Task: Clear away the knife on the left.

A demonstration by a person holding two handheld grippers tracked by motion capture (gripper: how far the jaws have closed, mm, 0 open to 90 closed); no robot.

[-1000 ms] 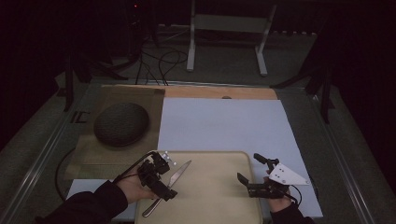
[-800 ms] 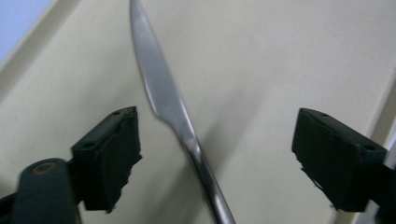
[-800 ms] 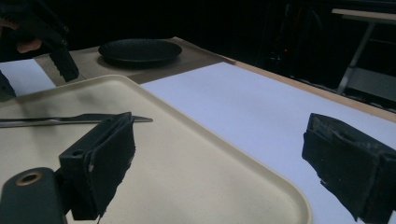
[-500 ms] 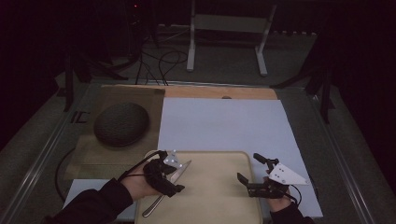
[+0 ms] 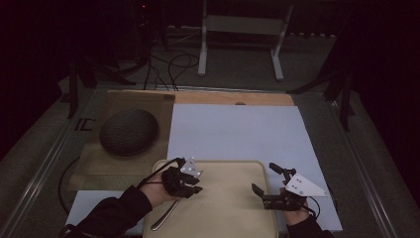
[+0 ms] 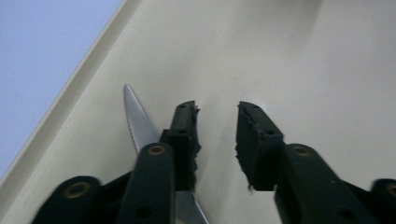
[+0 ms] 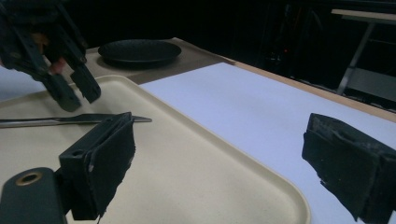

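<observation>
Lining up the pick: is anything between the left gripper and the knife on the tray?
Nothing visible. The left gripper hangs just over the knife on the tray; its jaws have just been closing, nothing between them.

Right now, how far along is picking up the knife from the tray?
Done: the left tool is down over the knife on the beige tray. In hand: its jaws have just been closing, but the gap between them is empty; the blade runs under one jaw. Left: a real grip and the lift. The right tool hangs open at the tray's right side.
</observation>
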